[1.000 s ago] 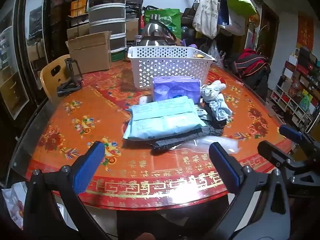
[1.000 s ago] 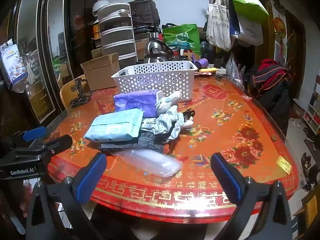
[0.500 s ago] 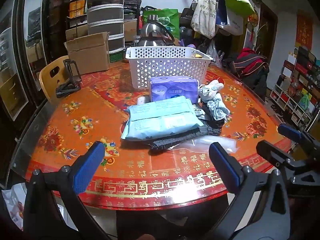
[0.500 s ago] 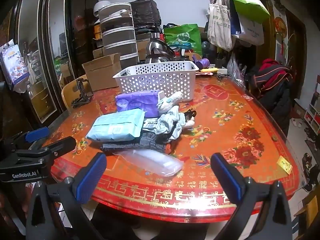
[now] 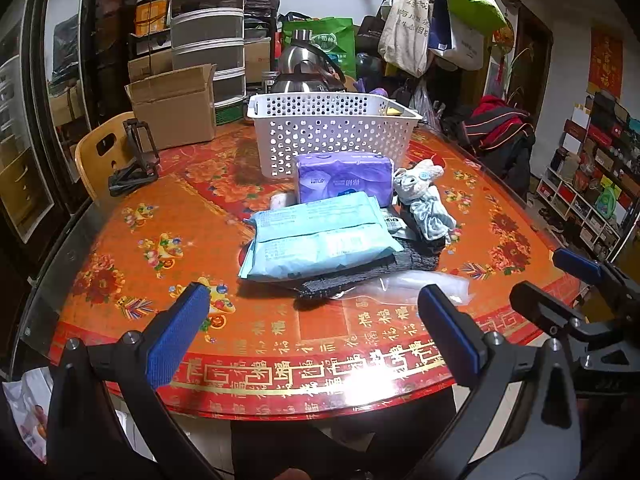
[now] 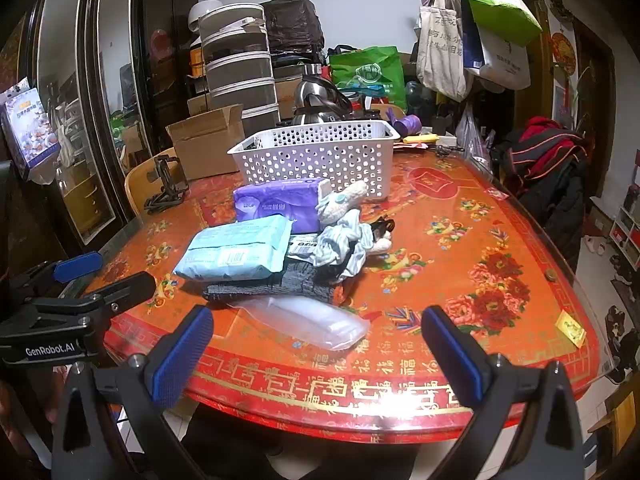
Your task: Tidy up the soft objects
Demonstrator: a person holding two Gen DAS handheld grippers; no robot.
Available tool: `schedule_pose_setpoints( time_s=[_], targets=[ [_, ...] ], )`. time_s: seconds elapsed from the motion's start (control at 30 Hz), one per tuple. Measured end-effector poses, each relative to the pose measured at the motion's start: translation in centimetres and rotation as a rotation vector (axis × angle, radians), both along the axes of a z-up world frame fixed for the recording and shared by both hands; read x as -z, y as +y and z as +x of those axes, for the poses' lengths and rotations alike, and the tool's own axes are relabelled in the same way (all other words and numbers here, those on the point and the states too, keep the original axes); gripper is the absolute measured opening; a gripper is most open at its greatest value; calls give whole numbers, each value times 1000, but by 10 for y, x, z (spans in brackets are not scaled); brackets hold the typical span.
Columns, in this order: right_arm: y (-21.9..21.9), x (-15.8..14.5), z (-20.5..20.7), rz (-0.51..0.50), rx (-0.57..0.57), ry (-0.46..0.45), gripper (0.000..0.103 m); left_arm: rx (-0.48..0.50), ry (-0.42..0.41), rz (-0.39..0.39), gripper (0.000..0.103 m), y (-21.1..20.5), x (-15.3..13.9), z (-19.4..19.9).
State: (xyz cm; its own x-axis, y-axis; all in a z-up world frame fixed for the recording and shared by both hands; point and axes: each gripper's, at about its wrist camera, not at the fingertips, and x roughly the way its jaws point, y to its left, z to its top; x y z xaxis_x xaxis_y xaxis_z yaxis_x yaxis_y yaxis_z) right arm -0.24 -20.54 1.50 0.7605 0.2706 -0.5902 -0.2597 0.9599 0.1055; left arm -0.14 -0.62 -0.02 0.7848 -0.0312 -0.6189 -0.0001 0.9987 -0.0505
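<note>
A pile of soft things lies mid-table: a light blue packet on dark grey knit cloth, a purple tissue pack, a small plush toy, pale blue cloth and a clear plastic bag. A white perforated basket stands behind them. My left gripper and right gripper are both open and empty, at the near table edge, short of the pile.
The round red patterned table carries a black phone stand at the left. A wooden chair and cardboard box sit behind left. A kettle, bags and clutter stand beyond the basket.
Both grippers have shifted slightly, so the scene drifts a little in each view. Nothing on the table has moved and both stay open.
</note>
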Motion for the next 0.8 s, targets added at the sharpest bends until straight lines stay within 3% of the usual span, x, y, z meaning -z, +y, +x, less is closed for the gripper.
schedule_pose_setpoints(
  time_s=[0.8],
  targets=[
    [-2,2,-1,5,2,7,103,4,0,-7,103,0,0,0]
  ],
)
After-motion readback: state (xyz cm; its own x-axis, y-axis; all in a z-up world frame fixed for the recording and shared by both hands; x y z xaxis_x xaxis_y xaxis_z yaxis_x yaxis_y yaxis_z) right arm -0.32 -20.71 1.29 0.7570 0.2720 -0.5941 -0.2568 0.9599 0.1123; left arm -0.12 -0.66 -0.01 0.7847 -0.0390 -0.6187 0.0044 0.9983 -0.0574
